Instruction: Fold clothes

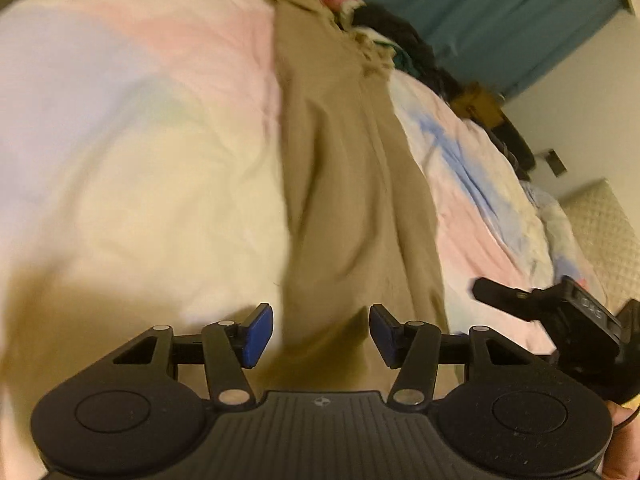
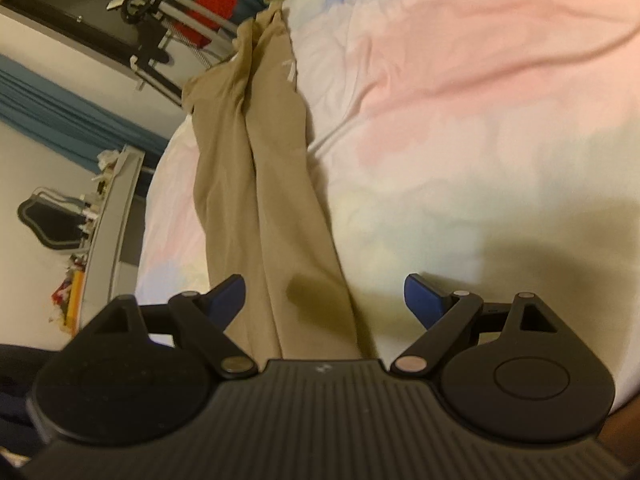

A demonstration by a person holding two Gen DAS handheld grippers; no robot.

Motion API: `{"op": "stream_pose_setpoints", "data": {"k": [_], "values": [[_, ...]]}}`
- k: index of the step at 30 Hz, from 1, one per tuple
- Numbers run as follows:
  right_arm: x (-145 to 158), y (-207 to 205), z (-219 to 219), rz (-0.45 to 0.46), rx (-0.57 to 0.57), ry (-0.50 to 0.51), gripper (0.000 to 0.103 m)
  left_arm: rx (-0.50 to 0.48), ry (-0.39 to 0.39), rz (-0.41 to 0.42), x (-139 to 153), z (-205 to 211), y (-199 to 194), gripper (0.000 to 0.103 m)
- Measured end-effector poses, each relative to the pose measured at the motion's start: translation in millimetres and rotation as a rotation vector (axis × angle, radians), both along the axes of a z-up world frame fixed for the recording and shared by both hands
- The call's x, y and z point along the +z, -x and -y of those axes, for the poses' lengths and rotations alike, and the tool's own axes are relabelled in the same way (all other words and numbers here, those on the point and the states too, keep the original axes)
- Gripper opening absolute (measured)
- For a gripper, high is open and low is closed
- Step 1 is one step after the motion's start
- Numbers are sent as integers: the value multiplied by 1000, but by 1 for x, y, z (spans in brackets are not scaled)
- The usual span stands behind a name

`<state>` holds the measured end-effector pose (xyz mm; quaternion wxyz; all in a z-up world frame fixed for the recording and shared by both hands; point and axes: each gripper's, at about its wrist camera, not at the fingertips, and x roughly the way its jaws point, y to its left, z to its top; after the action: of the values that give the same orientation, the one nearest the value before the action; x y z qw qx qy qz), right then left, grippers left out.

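Observation:
Tan trousers [image 1: 344, 184] lie stretched out along a pastel bedspread [image 1: 140, 128], running away from me. My left gripper [image 1: 321, 334] hovers open over their near end, blue pads apart, nothing between them. In the right wrist view the same trousers [image 2: 260, 184] show as two legs laid side by side on the bedspread [image 2: 460, 120]. My right gripper [image 2: 325, 300] is open just above the near end of the legs, holding nothing. The right gripper [image 1: 560, 312] also appears at the right edge of the left wrist view.
A heap of mixed clothes [image 1: 384, 28] sits at the far end of the bed. Teal curtains [image 1: 500, 12] hang beyond. A white shelf with clutter [image 2: 108, 216], a red item [image 2: 212, 4] and a black-and-white frame [image 2: 160, 20] stand off the bed's left edge.

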<state>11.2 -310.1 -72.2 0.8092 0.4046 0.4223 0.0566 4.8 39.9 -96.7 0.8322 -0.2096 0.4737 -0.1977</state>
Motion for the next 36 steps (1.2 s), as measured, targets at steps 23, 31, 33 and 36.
{"op": "stream_pose_setpoints", "data": {"k": [23,31,33,36], "values": [[-9,28,7,-109,-46,-39,12,273,217,-148,-13,-50,14,20],[-25,21,-6,-132,1,-99,66,164,139,-197,-21,-31,5,55],[-24,20,-11,-132,28,-73,66,134,119,-208,-23,-26,2,52],[-19,19,-20,-128,75,-10,64,108,85,-223,-23,-21,0,34]]}}
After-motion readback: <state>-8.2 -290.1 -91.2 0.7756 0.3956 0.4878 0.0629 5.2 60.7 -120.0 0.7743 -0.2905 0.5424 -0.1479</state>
